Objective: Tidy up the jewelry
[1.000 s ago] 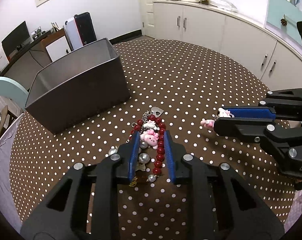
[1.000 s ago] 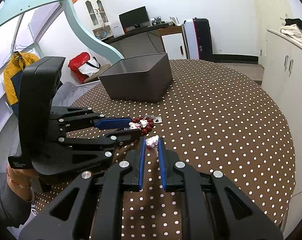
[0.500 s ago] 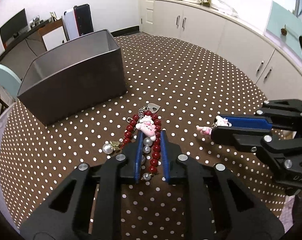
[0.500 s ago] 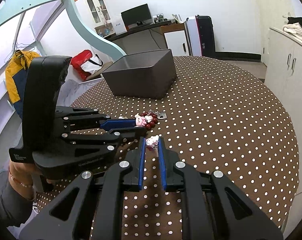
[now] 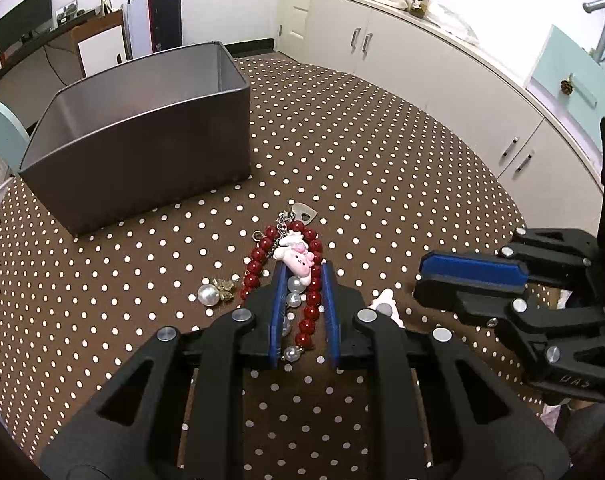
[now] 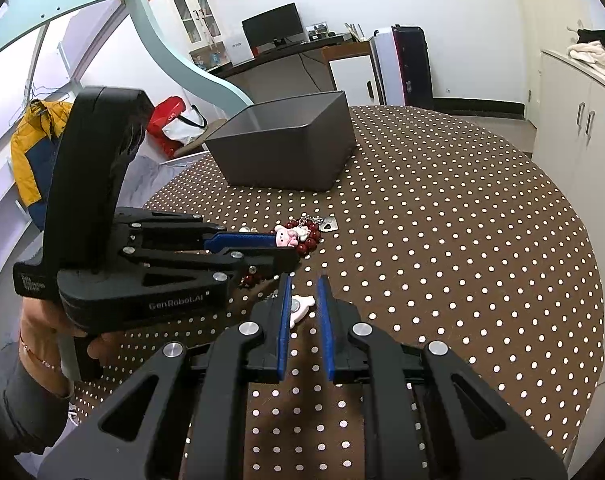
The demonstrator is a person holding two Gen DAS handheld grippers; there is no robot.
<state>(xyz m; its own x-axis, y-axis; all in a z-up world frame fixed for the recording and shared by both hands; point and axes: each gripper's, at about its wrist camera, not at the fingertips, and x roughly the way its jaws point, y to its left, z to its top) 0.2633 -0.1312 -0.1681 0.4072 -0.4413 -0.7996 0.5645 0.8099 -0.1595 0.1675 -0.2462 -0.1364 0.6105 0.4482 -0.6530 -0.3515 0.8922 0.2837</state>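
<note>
Jewelry-sorting pickup: left gripper (image 5: 302, 280) jaws are clenching the red bead bracelet (image 5: 312, 296); right gripper (image 6: 302, 284) jaws are standing released beside a pink charm (image 6: 300, 307); next, presumably lifting toward the gray bin (image 5: 142, 160).

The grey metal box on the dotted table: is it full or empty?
Empty as far as visible: the grey metal box shows bare inner walls; its floor is hidden, and the red bead bracelet lies outside.

Brown tablecloth (image 5: 382, 168) with white polka dots. Dark grey metal bin (image 5: 142, 160) upper left. Dark red bead bracelet (image 5: 258, 258) at centre, pink-and-white charm (image 5: 296, 258), white pearls (image 5: 208, 294). Black grippers with blue pads (image 5: 472, 272). Yellow-and-navy jacket (image 6: 30, 160) at left edge.
</note>
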